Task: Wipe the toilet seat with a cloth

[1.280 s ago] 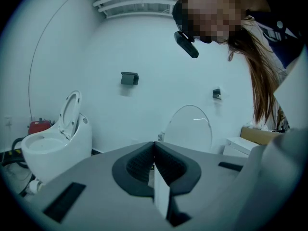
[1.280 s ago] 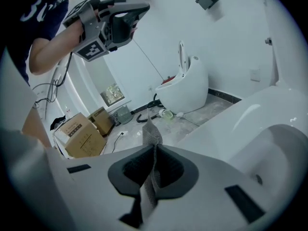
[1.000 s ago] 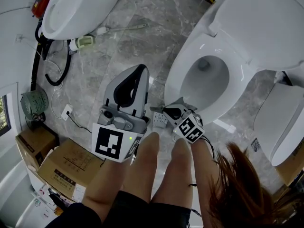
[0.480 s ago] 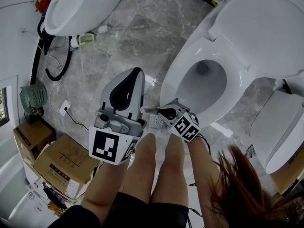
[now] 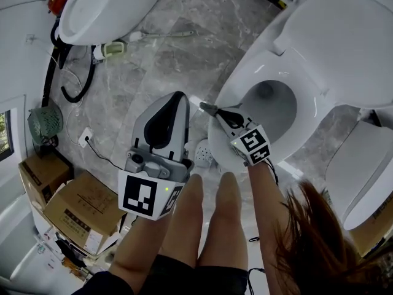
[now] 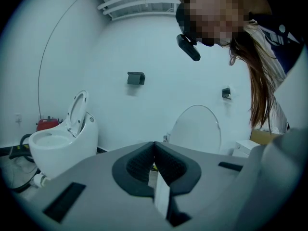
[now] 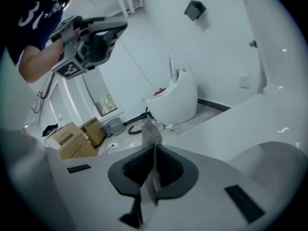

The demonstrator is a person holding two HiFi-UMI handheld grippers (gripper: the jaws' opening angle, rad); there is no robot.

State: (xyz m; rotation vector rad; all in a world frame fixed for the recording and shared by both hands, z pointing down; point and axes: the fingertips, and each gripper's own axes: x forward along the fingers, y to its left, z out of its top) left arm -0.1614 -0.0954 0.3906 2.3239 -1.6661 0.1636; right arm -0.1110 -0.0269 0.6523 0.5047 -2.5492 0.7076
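The white toilet seat (image 5: 242,82) rings the open bowl at the right of the head view, with its lid (image 5: 350,35) raised behind. My right gripper (image 5: 207,108) lies over the seat's front-left rim, shut on a grey cloth (image 7: 152,134) that sticks out past its tips (image 7: 154,150). In the right gripper view the white seat (image 7: 240,124) runs along the right side. My left gripper (image 5: 178,98) hangs over the floor left of the toilet, jaws shut (image 6: 154,146) with nothing held, pointing at the far wall and away from the seat.
A second toilet (image 5: 104,8) stands at the top left beside a black hose (image 5: 70,91). Cardboard boxes (image 5: 67,208), a small fan (image 5: 44,121) and a wall socket (image 5: 86,139) line the left. A white fixture (image 5: 359,171) stands right. The person's knees (image 5: 209,195) are below.
My right gripper has risen from near the floor by the knees up to the seat's front-left rim, carrying the cloth. The left gripper has barely shifted.
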